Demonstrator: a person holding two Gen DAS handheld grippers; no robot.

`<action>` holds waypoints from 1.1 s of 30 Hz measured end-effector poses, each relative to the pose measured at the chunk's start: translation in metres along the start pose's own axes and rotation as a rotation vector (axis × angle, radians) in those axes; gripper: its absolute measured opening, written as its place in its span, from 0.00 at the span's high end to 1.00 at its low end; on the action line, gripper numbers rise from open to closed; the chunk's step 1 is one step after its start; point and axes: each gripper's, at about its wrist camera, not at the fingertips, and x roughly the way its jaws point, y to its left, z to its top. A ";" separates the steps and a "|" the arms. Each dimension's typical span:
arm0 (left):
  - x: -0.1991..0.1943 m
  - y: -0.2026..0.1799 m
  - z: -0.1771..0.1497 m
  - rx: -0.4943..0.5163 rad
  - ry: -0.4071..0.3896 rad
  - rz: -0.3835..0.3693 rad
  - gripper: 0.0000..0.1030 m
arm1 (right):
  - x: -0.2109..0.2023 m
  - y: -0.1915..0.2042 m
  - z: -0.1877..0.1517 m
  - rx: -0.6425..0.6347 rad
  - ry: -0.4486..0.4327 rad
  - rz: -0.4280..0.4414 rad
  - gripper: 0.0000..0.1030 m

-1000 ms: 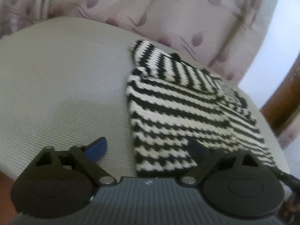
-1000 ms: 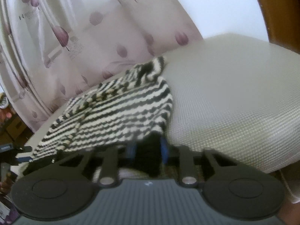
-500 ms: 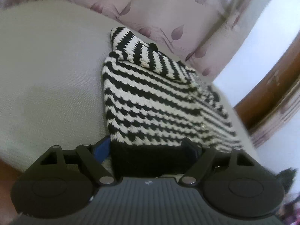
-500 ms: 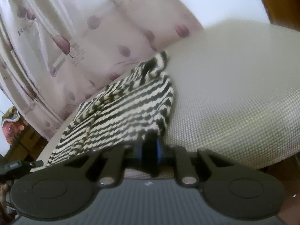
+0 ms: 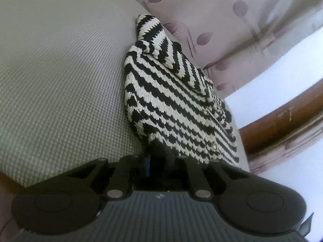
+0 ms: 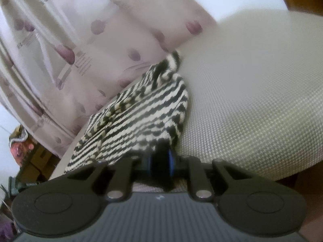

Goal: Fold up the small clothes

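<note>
A small black-and-white striped knitted cardigan (image 5: 171, 100) with small round buttons lies on a grey woven table surface (image 5: 60, 80). My left gripper (image 5: 159, 161) is shut on the black hem at its near left corner, and the fabric rises from the table toward it. In the right wrist view the same cardigan (image 6: 141, 117) runs away to the left. My right gripper (image 6: 160, 161) is shut on the near right corner of the hem, its blue pads pressed on the black edge.
A pale curtain with purple tulip prints (image 5: 232, 20) hangs just behind the table's far edge. A brown wooden frame (image 5: 282, 121) stands at the right. Cardboard boxes and clutter (image 6: 30, 157) sit low at the left beyond the table.
My left gripper has moved onto the near hem and closed on it; it was open beside the cardigan before. Both grippers have lifted the hem, and the cardigan's near edge now bunches upward.
</note>
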 end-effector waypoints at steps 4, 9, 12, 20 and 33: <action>-0.002 0.001 0.001 -0.015 0.009 -0.054 0.57 | -0.001 0.003 0.001 -0.004 0.007 -0.006 0.85; -0.002 -0.022 -0.006 0.134 0.010 -0.022 0.40 | -0.006 -0.005 0.001 0.052 0.022 0.011 0.84; 0.001 -0.035 -0.013 0.229 -0.008 0.036 0.52 | -0.005 -0.005 0.002 0.071 0.023 0.009 0.83; -0.002 -0.027 -0.016 0.197 -0.041 0.094 0.92 | -0.001 0.005 -0.001 0.035 -0.004 -0.004 0.92; -0.023 -0.050 0.009 0.211 -0.189 0.063 0.92 | -0.015 0.014 0.023 0.175 -0.123 0.201 0.92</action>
